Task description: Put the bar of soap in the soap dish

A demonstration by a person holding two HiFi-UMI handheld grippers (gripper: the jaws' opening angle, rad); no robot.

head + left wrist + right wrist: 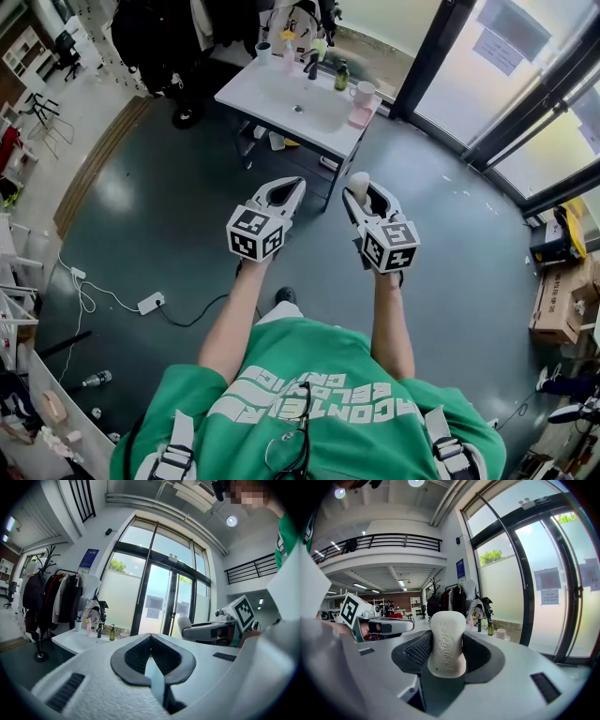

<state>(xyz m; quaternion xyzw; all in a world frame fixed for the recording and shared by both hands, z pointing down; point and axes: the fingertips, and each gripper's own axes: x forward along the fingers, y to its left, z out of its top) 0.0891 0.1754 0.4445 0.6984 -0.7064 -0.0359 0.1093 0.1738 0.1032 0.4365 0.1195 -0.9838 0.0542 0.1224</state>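
A white bar of soap [447, 640] stands upright between the jaws of my right gripper [446, 645], which is shut on it. In the head view the soap [358, 181] sticks out of the right gripper [360, 190], held in the air above the dark floor. My left gripper [292, 185] is level with it on the left, its jaws [151, 637] shut together on nothing. Ahead stands a white sink table [281, 92]. At its right end lies a pink soap dish [360, 117] beside a pink mug [364, 92]. Both grippers are well short of the table.
Bottles and a cup [263, 49] stand at the table's back, with a green bottle [341, 75] among them. Dark coats hang on a rack [159, 37] at left. Glass doors [506, 84] are at right. A power strip [150, 303] and cable lie on the floor; cardboard boxes [561, 300] sit far right.
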